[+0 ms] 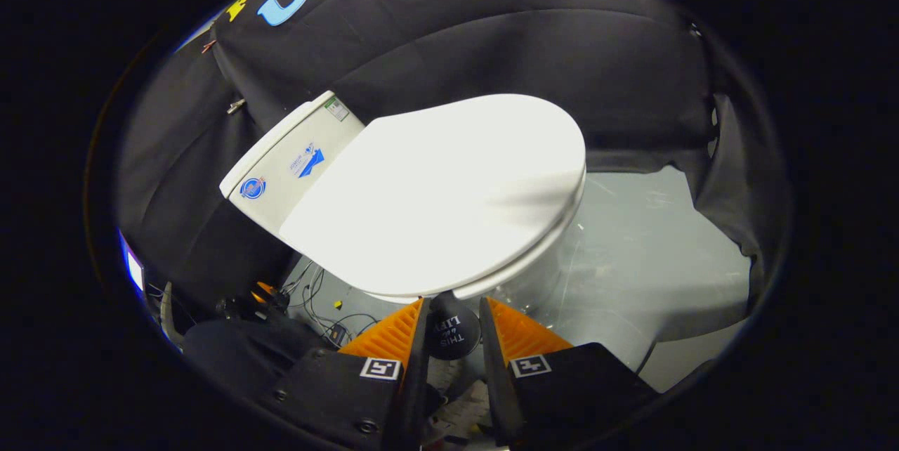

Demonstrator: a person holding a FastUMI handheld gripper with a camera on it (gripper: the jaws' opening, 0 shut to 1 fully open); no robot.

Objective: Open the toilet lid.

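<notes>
We're looking along the gripper (452, 310) at a white oval plastic toilet lid (449, 191), which is lying closed on the bowl, just beyond the fingertips. Sitting between the two fingers is a small dark round knob (449, 331) sticking out from under the lid's near edge. The fingers are sitting narrow, right against each side of the knob, so it looks like they're clamping it, though we're not totally sure how hard both are pressing. The knob is carrying pale writing, upside down from here; we're making out "THIS" and what looks like "LIFT". To the far left behind the lid, the white ceramic cistern (281, 156) is leaning into view with a round blue sticker, a blue arrow sticker and a small label near its top corner, all too tiny to make out. Some loose black cables (316, 296) are lying on the grey floor (646, 240) at near left of the bowl.
</notes>
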